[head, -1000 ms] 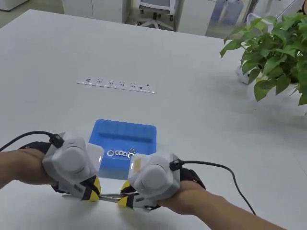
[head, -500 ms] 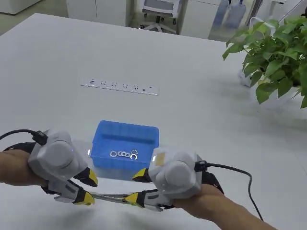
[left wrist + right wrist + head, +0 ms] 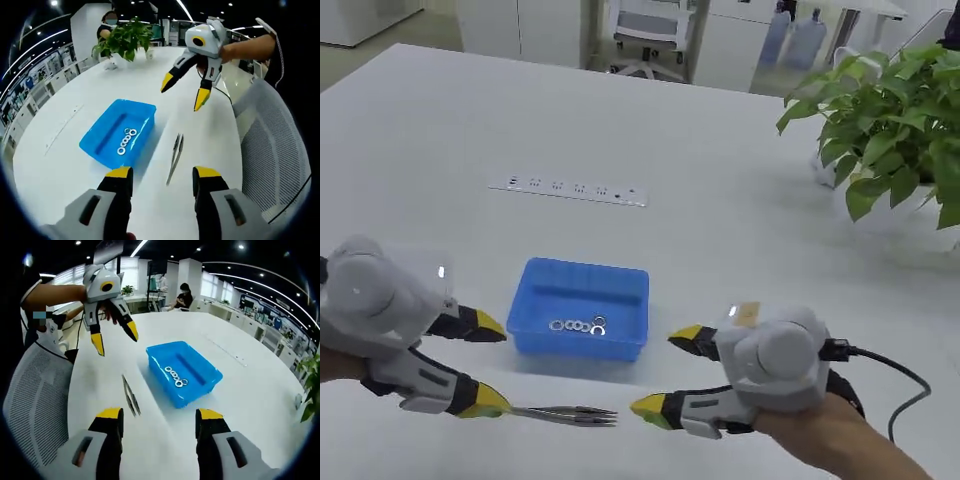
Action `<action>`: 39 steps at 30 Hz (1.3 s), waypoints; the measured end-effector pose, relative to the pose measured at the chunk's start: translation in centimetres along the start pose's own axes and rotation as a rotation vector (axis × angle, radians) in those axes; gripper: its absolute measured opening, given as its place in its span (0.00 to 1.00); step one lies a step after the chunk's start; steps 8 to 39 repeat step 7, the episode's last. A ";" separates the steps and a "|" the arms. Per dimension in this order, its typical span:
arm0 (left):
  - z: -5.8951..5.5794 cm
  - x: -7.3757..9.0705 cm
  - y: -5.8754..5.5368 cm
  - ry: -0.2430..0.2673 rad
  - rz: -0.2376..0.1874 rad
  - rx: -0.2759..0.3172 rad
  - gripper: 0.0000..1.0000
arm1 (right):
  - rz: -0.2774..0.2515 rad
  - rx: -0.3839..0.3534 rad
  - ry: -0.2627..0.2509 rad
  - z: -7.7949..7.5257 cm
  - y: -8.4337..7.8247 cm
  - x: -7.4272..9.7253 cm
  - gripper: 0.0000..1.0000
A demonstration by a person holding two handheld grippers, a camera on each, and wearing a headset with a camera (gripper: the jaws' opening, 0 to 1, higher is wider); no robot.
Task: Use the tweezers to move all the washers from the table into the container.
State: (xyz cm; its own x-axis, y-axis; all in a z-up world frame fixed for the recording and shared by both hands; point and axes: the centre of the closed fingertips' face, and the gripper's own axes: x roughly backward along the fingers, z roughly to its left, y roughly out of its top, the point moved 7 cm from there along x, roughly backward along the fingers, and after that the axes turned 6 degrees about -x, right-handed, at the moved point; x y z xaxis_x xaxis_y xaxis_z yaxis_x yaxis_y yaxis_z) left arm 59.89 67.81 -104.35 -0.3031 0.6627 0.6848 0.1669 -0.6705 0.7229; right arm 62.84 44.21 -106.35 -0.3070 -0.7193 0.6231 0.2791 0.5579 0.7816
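Table: a broad white table [image 3: 740, 230] takes up most of the room in front of the person.
Plant: a green leafy potted plant [image 3: 890, 110] stands on the table at the far right.
Container: a blue rectangular plastic container [image 3: 585, 268] sits on the table near the person, between the two grippers and a little farther off than them. The left gripper view has it on the left [image 3: 100, 145]. The right gripper view has it on the right [image 3: 210, 372].
Left gripper: the left gripper [image 3: 498, 365] is held above the table to the left of the container. Its yellow-tipped jaws are spread wide with nothing between them [image 3: 163, 172].
Right gripper: the right gripper [image 3: 658, 372] is up off the table at the near right of the container, facing the left one. Its jaws are likewise wide apart and empty [image 3: 160, 415].
Socket strip: a long white socket strip [image 3: 570, 190] lies flat in the table, beyond the container.
Tweezers: slim metal tweezers [image 3: 565, 413] lie flat on the table on the near side of the container, between the two grippers. Neither gripper grips them [image 3: 175, 157] [image 3: 131, 396].
Washers: small silvery metal washers [image 3: 578, 324] lie in a short row on the container's floor, toward its near wall [image 3: 126, 141] [image 3: 175, 376].
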 end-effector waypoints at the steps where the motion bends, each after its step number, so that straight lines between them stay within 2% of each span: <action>1: -0.1 0.2 0.0 0.007 -0.002 0.001 0.58 | -0.004 -0.008 -0.008 -0.1 -0.2 0.3 0.61; 7: -0.5 0.9 0.2 0.048 -0.016 0.014 0.68 | -0.020 -0.027 -0.030 0.0 -0.7 1.5 0.70; 39: -0.5 0.9 0.2 0.048 -0.016 0.014 0.68 | -0.020 -0.027 -0.030 0.0 -0.7 1.5 0.70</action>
